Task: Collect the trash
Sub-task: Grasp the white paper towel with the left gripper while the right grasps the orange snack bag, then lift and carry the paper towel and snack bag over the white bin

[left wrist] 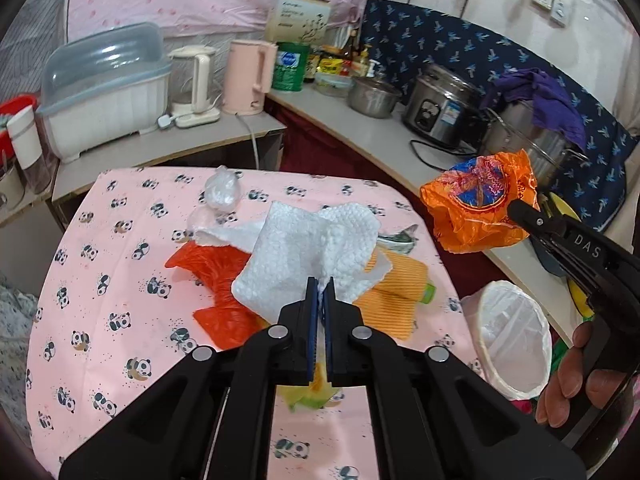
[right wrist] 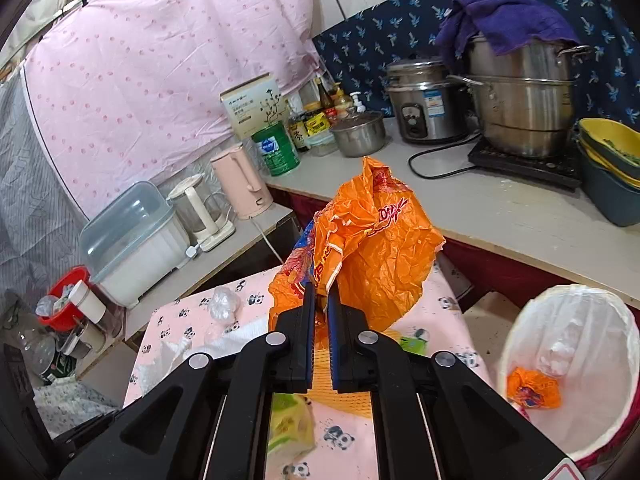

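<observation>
My left gripper (left wrist: 321, 282) is shut on a crumpled white paper towel (left wrist: 304, 252) and holds it over the panda-print table (left wrist: 120, 280). Under it lie a red plastic bag (left wrist: 216, 280), an orange striped wrapper (left wrist: 394, 296) and a clear plastic ball (left wrist: 222, 192). My right gripper (right wrist: 322, 292) is shut on an orange snack wrapper (right wrist: 372, 240), which also shows in the left wrist view (left wrist: 476, 204), held in the air to the right of the table. The white-lined trash bin (right wrist: 576, 368) stands low on the right, with an orange wrapper (right wrist: 532, 388) inside.
A counter (right wrist: 500, 208) behind holds a rice cooker (right wrist: 424, 100), steel pots (right wrist: 524, 92), a small pot (right wrist: 358, 132) and bowls (right wrist: 612, 148). A side shelf carries a pink kettle (left wrist: 248, 76), a glass kettle (left wrist: 194, 80) and a dish box (left wrist: 108, 88).
</observation>
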A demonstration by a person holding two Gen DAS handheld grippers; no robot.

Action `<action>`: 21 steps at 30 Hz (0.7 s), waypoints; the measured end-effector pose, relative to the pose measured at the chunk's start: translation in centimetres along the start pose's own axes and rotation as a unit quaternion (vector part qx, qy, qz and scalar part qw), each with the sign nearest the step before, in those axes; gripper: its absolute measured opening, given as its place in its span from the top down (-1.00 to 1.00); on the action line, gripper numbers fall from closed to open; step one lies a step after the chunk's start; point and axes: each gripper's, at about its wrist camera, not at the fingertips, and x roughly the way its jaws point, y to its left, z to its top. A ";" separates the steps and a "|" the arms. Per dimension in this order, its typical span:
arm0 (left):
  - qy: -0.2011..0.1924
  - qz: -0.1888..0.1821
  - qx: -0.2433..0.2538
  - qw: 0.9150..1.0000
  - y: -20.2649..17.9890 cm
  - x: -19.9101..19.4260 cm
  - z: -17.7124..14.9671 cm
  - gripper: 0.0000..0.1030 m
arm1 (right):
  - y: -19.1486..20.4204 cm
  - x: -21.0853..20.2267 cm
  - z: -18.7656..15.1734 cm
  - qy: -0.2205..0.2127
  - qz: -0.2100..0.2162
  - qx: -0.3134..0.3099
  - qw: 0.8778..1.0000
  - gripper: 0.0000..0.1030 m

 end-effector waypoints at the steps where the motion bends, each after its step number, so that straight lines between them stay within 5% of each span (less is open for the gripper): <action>1: -0.003 -0.003 0.004 1.000 -0.6 -0.4 -0.1 0.96 | -0.4 -0.7 0.0 -0.003 -0.001 0.001 1.000 0.89; 11: -0.025 -0.039 0.048 0.998 -7.0 -4.1 -0.8 0.96 | -4.6 -7.5 -1.1 -0.031 -0.012 0.017 0.999 0.89; 21: -0.014 -0.049 0.051 0.997 -7.9 -5.2 -2.0 0.96 | -7.2 -10.2 -5.0 -0.013 -0.016 0.025 0.999 0.89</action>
